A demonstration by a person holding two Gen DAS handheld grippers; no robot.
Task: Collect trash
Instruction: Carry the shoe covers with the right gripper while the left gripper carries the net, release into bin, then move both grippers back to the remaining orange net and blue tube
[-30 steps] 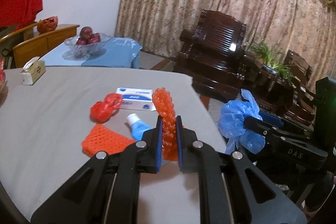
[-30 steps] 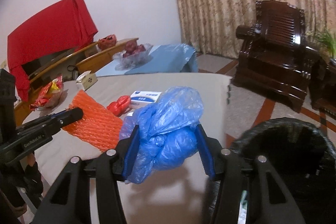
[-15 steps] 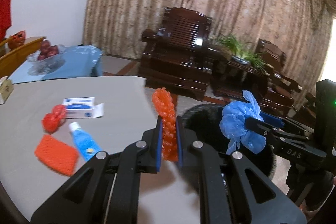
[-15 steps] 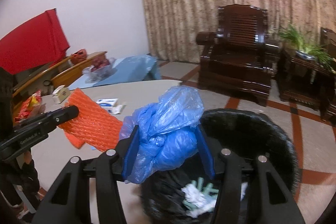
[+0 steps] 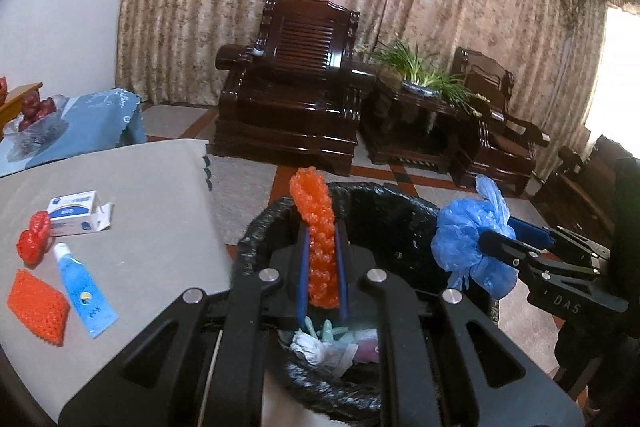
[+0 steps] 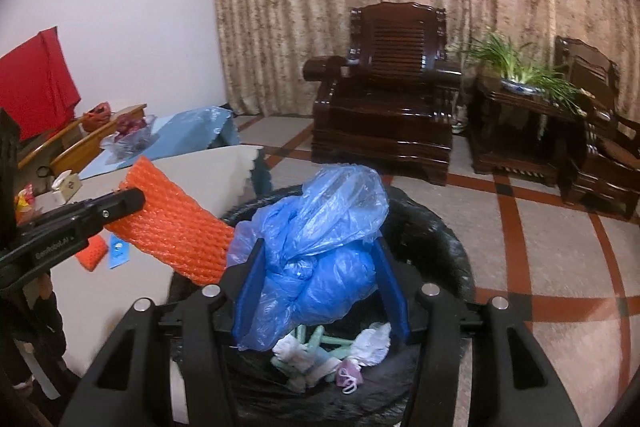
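Grippers are now hovering over the bin (image 5: 404, 223), having swung off the desk (image 5: 152, 227): left gripper (image 5: 323, 267) clamping orange foam net (image 5: 316, 219), right gripper (image 6: 320, 283) clamping blue bag (image 6: 320, 239), both ready for dropping.

Bin (image 5: 400, 219) on the floor right of the desk (image 5: 160, 227); waste (image 6: 320, 355) inside. On the desk, left: box (image 5: 76, 213) far, tube (image 5: 84, 291) near it, foam net (image 5: 38, 307) nearest. Armchair (image 5: 292, 103) and plant (image 5: 420, 71) behind the bin.
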